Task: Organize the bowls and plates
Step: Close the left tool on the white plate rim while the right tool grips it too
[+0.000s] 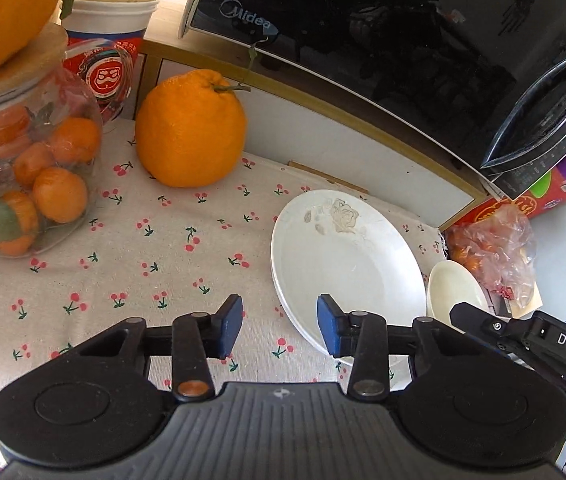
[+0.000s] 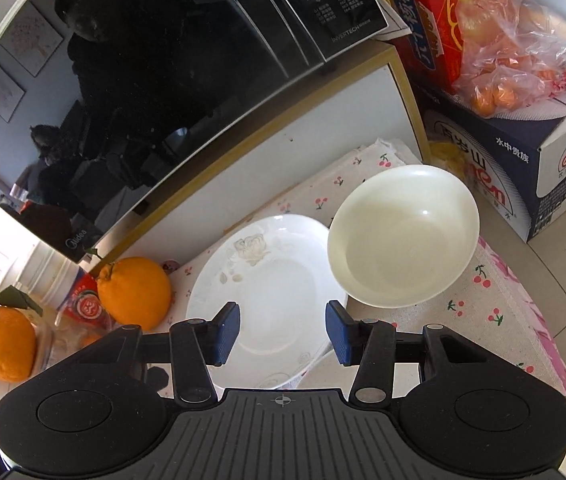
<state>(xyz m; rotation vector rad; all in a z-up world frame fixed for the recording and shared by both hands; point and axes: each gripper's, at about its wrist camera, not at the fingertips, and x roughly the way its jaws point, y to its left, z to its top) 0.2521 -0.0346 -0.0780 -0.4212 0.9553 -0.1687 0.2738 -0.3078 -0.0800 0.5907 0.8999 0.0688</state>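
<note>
White plate (image 1: 347, 256): lies on the cherry-print cloth (image 1: 155, 256) over the worktop.
Cream bowl (image 2: 403, 236): just right of plate; left view shows only its edge.
Left tongs (image 1: 279, 330): part-open, empty, over plate's near rim.
Right tongs (image 2: 283, 334): part-open, empty, above plate.
Jar (image 1: 23, 176): clear in left view only.

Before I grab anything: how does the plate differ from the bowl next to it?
The plate is flat and shallow; the bowl is deep with steep walls. The plate is bright white with a pale flower motif near its rim; the bowl is plain cream. The plate is wider than the bowl, and seems to sit on a second plate. In the right wrist view the bowl's rim overlaps the plate's edge. Both are empty, upright and glossy, on the cherry-print cloth.
</note>
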